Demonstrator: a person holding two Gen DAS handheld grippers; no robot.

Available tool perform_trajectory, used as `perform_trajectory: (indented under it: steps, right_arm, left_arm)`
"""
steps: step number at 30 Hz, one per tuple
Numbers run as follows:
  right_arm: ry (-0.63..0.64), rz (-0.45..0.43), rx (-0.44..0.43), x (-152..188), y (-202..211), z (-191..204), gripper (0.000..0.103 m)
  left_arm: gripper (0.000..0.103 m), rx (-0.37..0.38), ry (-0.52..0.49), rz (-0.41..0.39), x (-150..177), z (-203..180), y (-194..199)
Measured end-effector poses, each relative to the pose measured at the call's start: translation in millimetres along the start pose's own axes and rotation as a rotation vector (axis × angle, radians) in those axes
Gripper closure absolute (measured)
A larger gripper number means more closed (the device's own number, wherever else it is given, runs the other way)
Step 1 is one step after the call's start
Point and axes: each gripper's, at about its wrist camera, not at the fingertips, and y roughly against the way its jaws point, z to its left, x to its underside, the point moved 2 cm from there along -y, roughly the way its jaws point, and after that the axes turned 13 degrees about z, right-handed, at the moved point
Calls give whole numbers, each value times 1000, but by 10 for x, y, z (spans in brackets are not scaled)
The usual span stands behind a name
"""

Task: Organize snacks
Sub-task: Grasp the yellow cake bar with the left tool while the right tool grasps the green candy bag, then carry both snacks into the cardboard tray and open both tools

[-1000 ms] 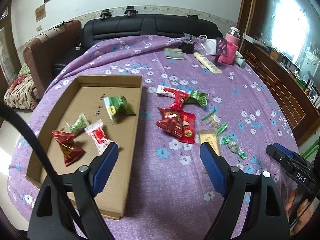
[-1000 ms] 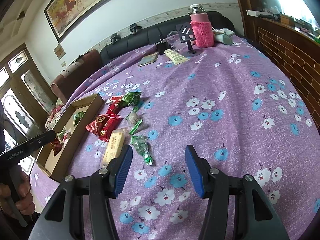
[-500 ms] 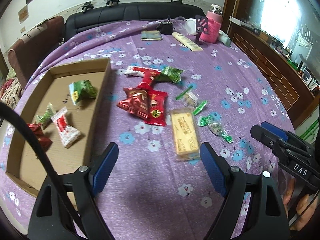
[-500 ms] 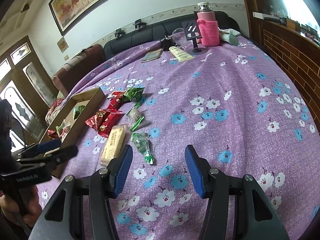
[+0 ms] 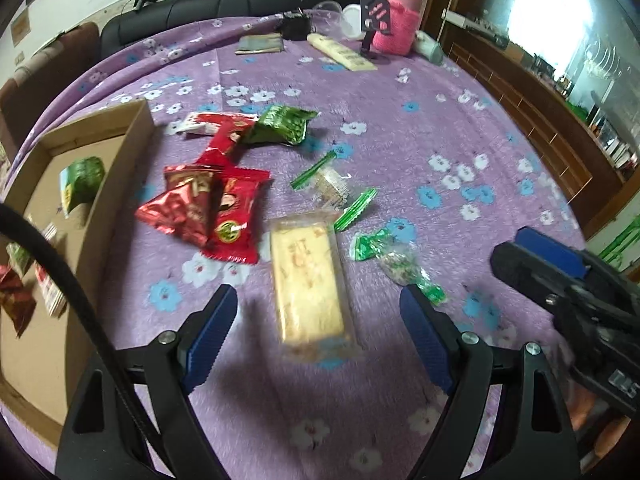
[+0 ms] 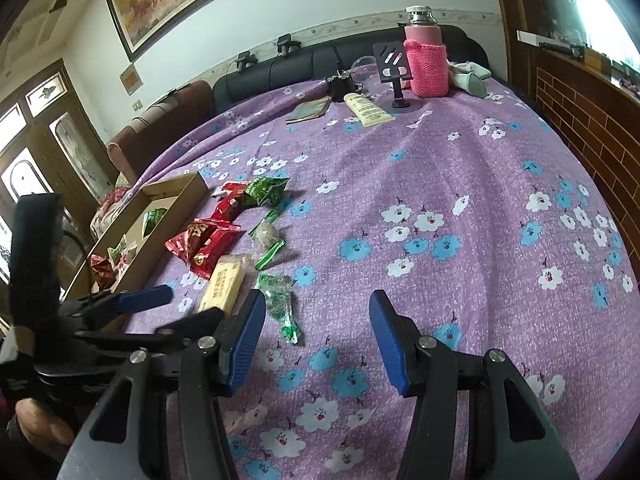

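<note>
A: Left gripper (image 5: 316,322) wide open, right over the yellow bar (image 5: 308,280) on the bench (image 5: 400,152). Nothing held.
B: Right gripper (image 6: 316,328) open too, empty, by the green candy (image 6: 280,300).
A: Box (image 5: 124,184) off to the left, some snacks inside.
B: Might slip! Smooth, flat wrapper. Could also bump the red packs (image 5: 208,212).

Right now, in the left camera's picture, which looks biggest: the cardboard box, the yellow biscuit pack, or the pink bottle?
1. Cardboard box, though cut off by the frame.
2. Yellow biscuit pack.
3. Pink bottle.

The bottle stands far back and the pack lies near, so this order may not hold in reality.
</note>
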Motion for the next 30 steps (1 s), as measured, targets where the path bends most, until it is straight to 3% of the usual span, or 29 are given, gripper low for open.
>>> perform_trajectory:
  steps: [3, 5, 7, 12, 18, 21, 30]
  right_arm:
    - [6, 7, -5, -34, -41, 5, 51]
    - [15, 17, -10, -60, -85, 32, 52]
    - [35, 27, -22, -86, -141, 82, 52]
    - [132, 75, -4, -134, -352, 320, 52]
    - [229, 177, 81, -113, -670, 493, 77]
    - [260, 164, 129, -96, -670, 536, 82]
    - [192, 77, 91, -110, -347, 489, 82]
  left_arm:
    - [33, -3, -6, 12, -20, 35, -103]
    - [58, -21, -19, -7, -9, 79, -62]
    - [68, -8, -22, -3, -11, 149, -48]
    - [68, 14, -17, -3, 53, 344, 1]
    - [68, 28, -18, -7, 108, 408, 59]
    - [68, 27, -22, -17, 101, 397, 94]
    - [68, -3, -9, -73, 113, 402, 326]
